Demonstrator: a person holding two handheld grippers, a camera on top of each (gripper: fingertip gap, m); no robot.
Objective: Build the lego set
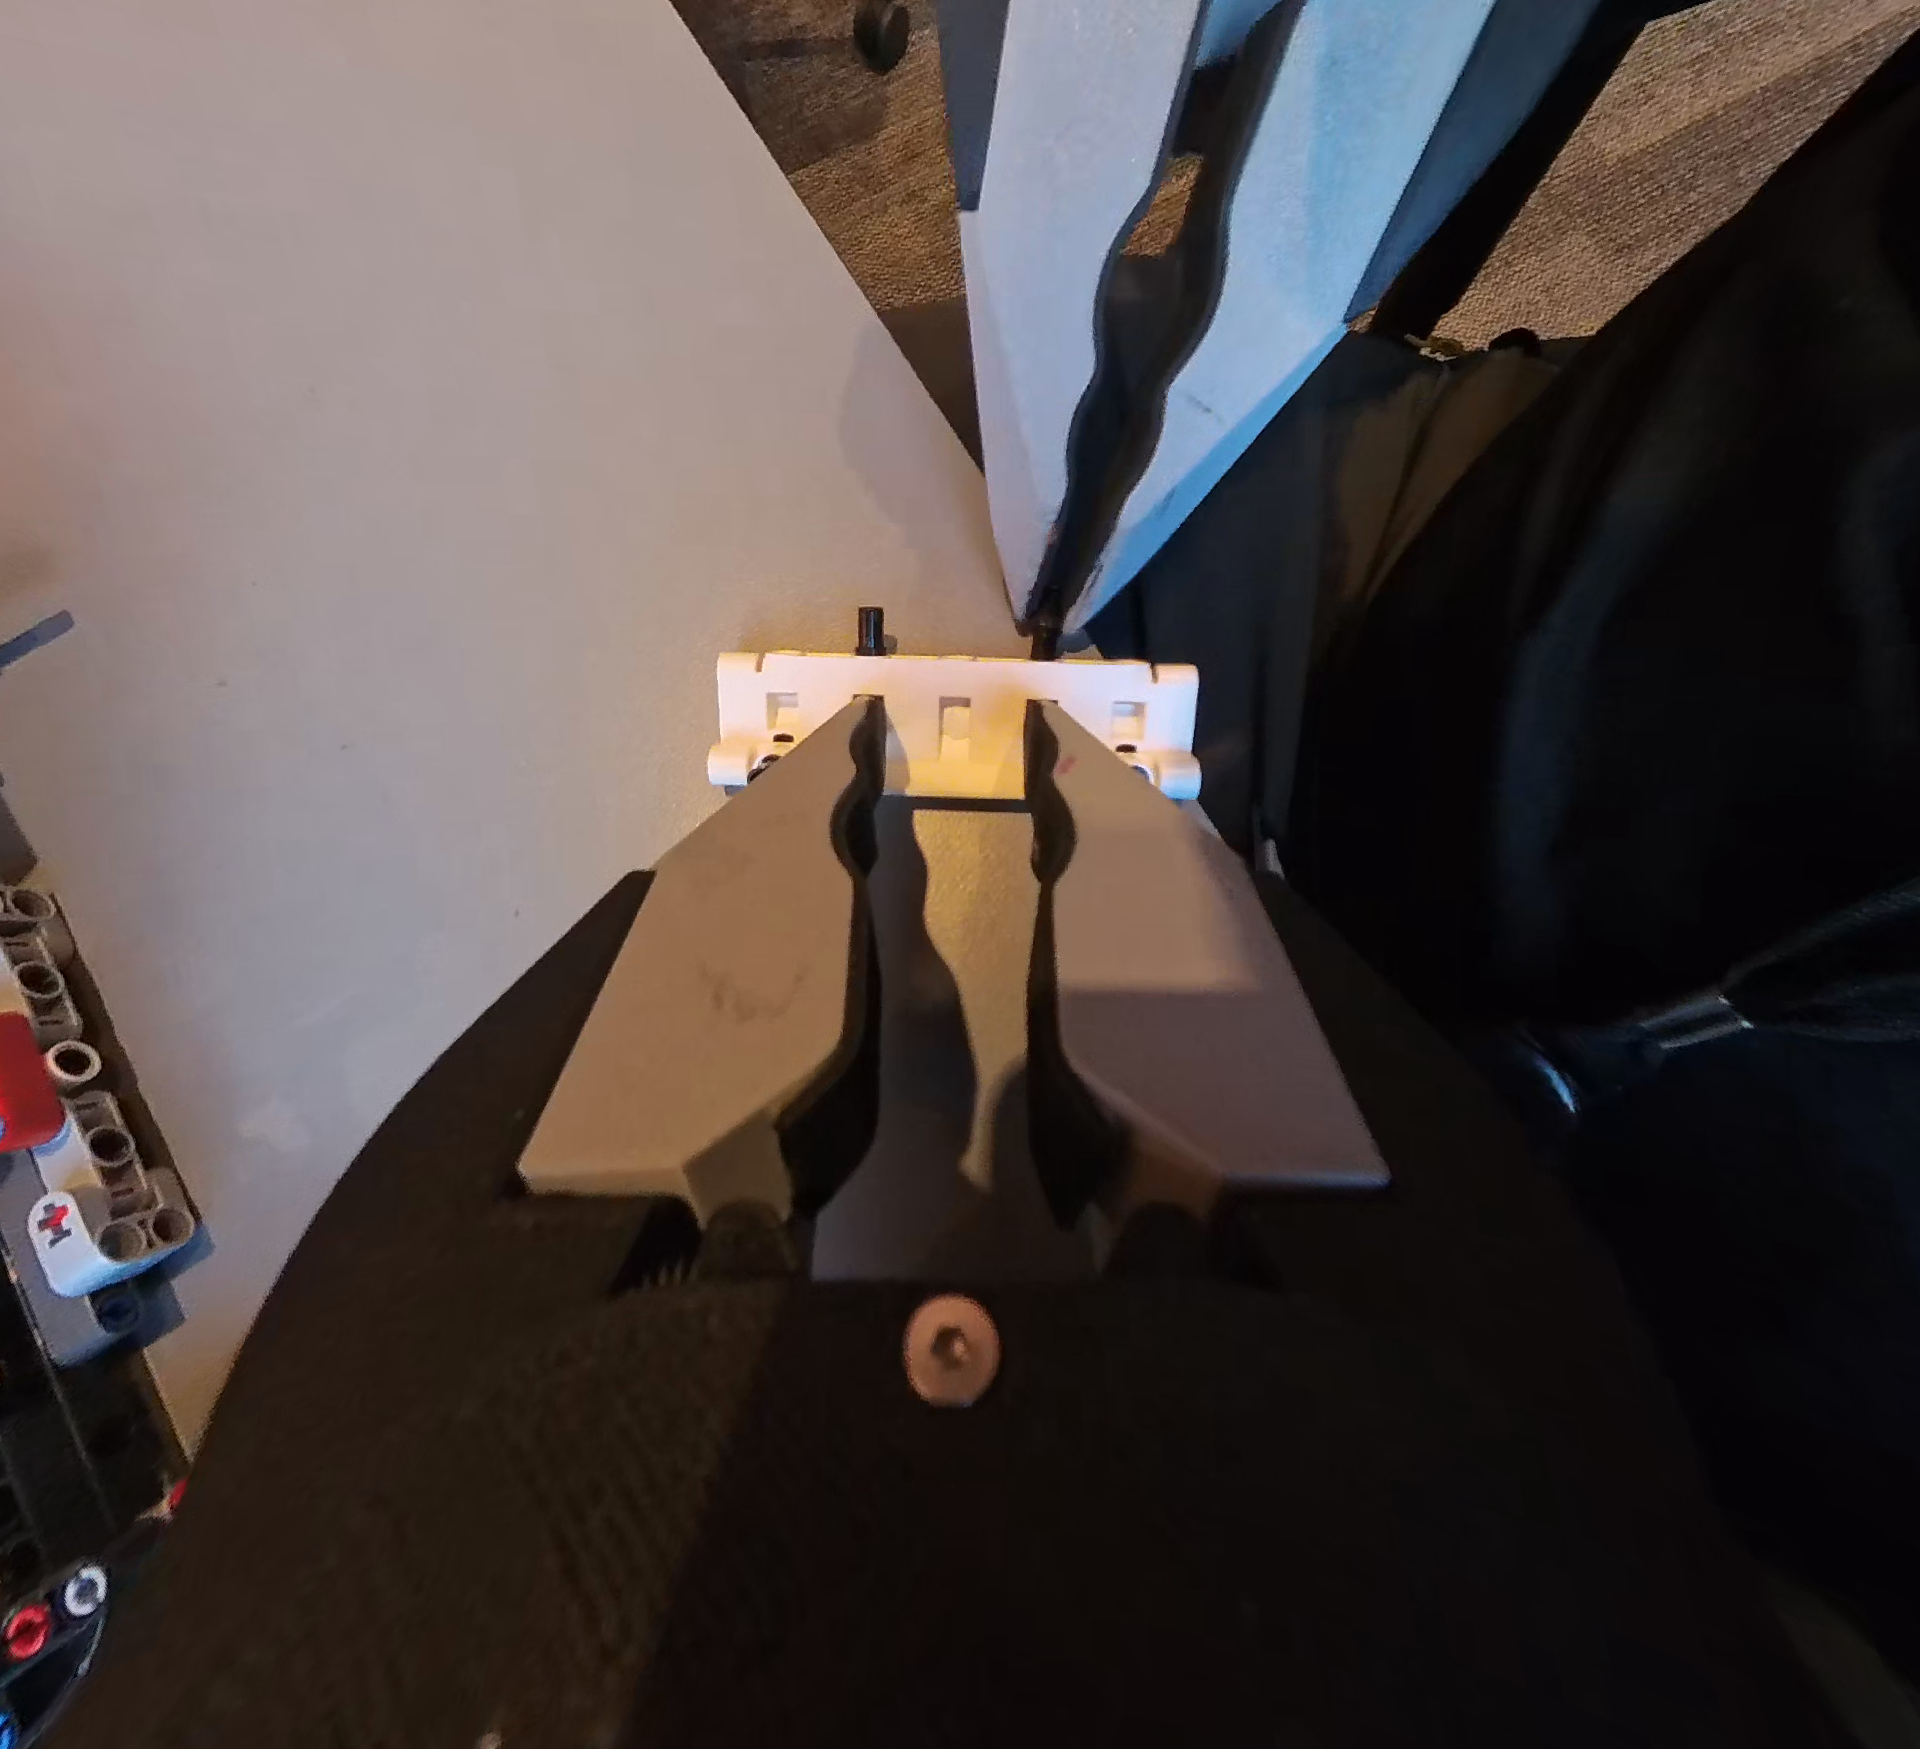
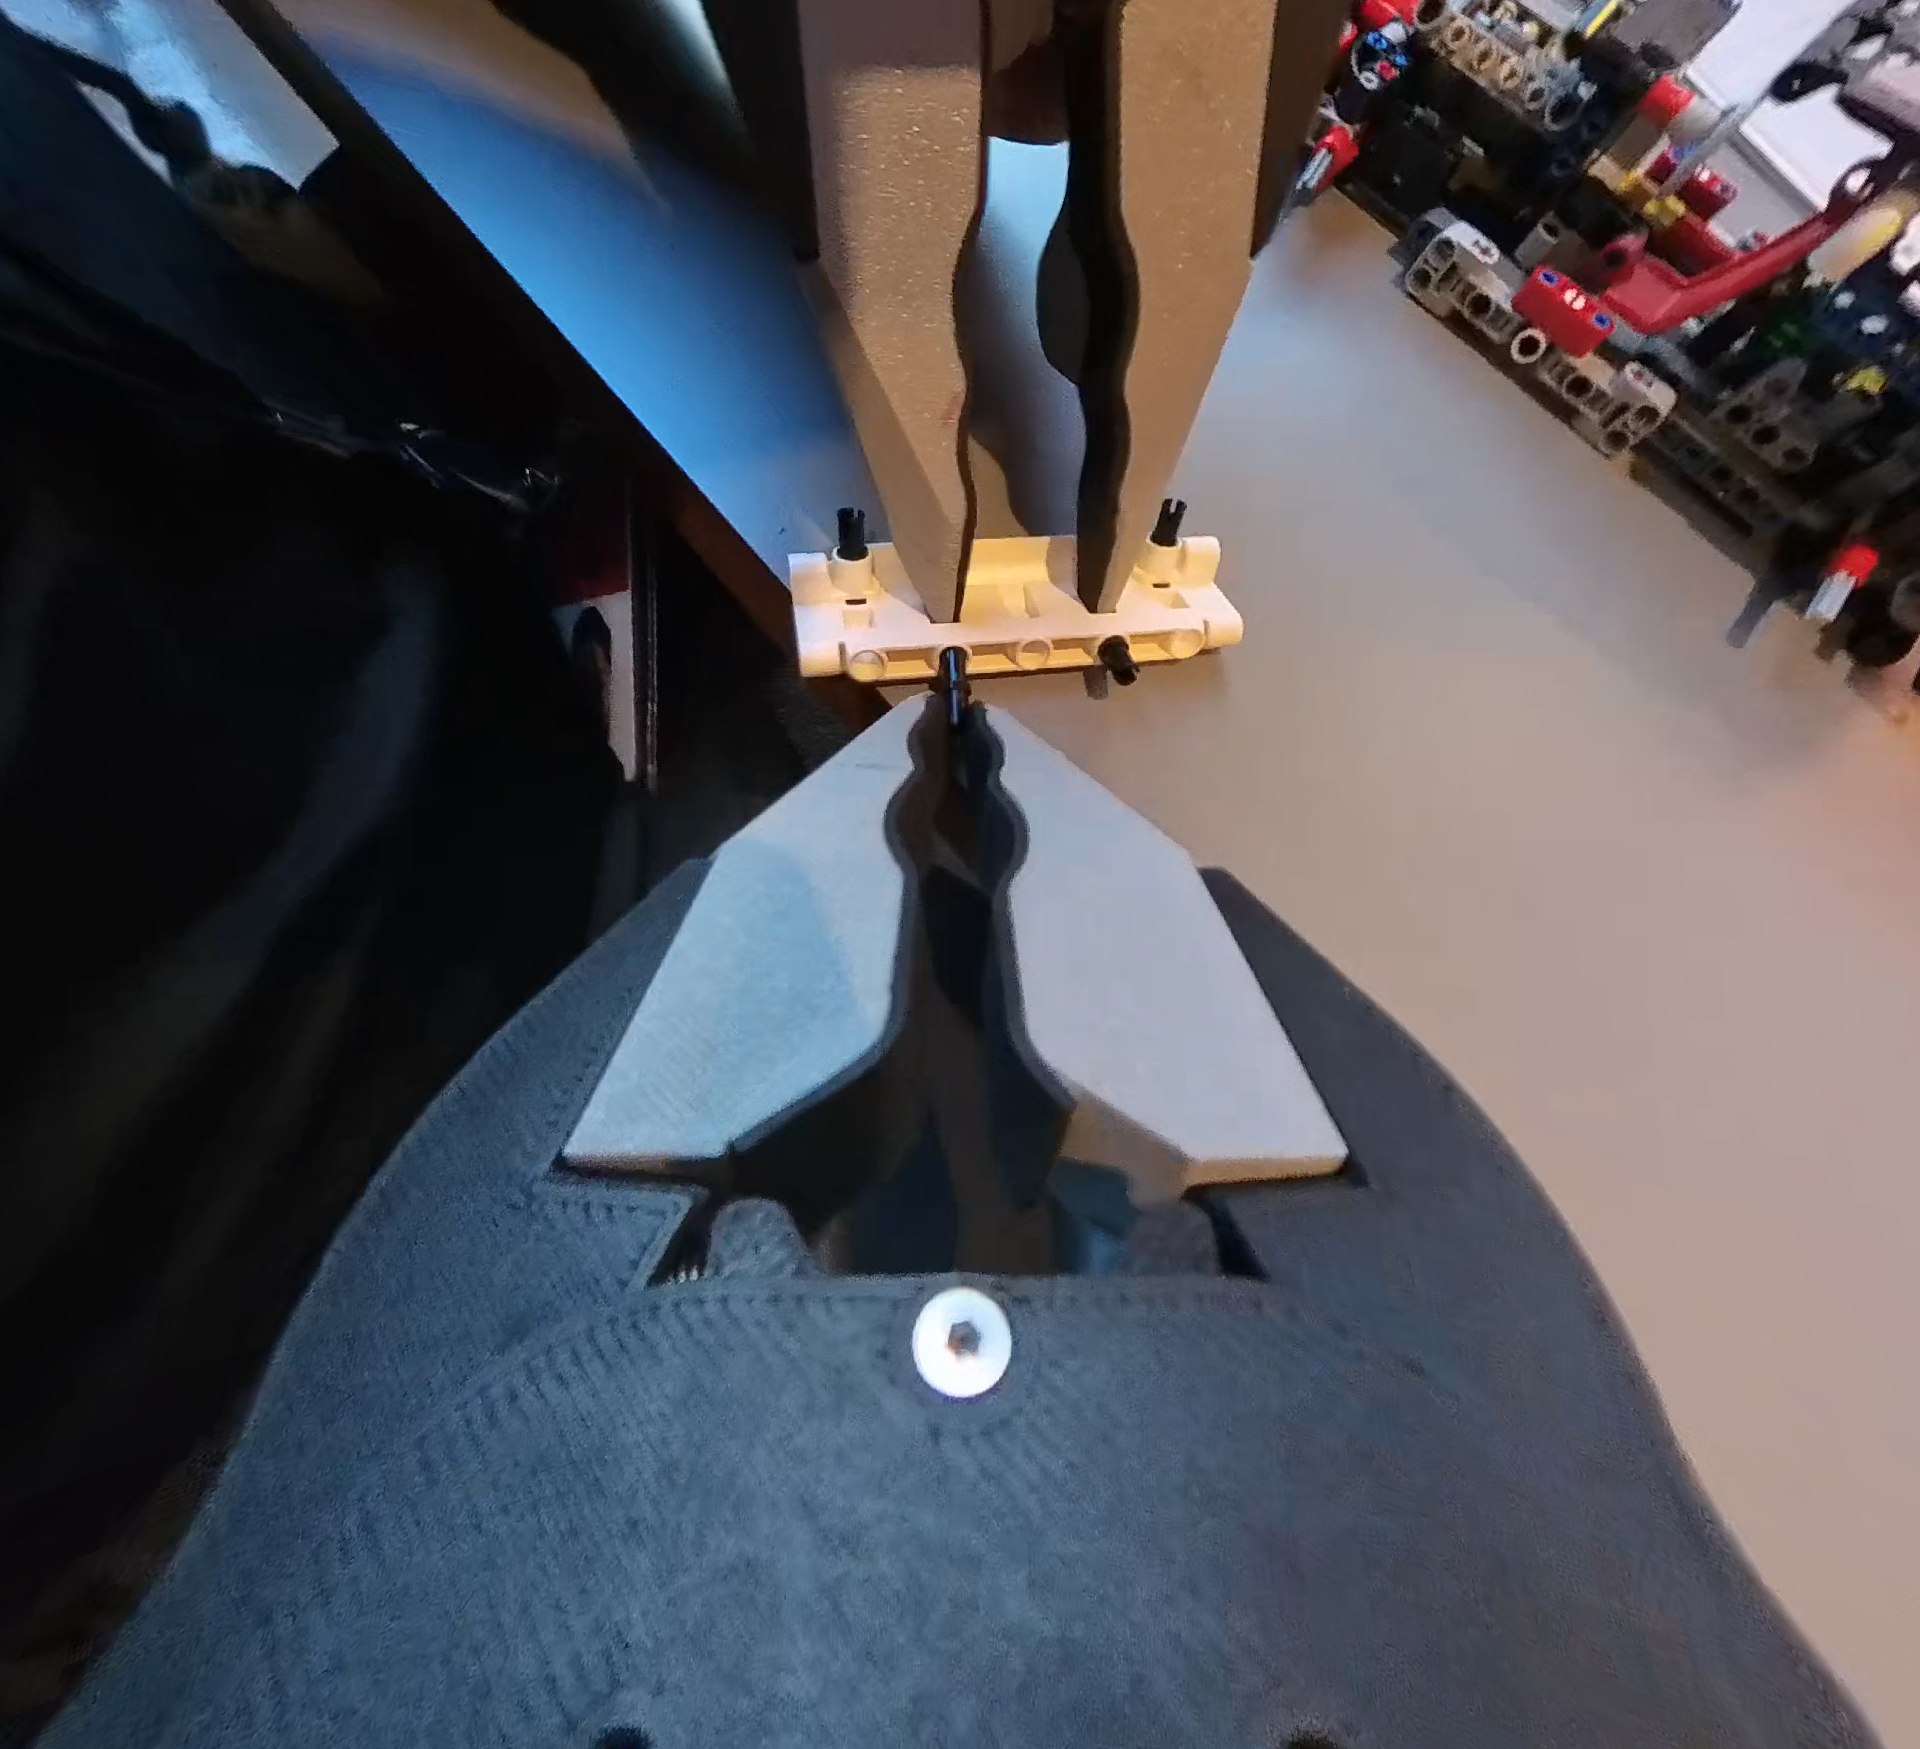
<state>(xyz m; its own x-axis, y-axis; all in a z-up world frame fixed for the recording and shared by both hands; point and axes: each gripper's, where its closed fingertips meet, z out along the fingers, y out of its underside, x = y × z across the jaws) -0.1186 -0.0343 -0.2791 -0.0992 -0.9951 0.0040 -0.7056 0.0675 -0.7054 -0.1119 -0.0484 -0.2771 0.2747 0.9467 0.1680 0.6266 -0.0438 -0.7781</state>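
At the table edge, left gripper grips a white Technic panel, fingers spread across its middle. Right gripper pinches a black pin at the panel's side hole, seemingly part-inserted. Second black pin sits alongside. Partly built model well apart.

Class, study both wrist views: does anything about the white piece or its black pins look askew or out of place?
Little stands out. The white panel lies near the table edge, square between the left gripper fingers. The right gripper pinches a black pin at a front hole, not yet flush; its neighbour pin tilts slightly.
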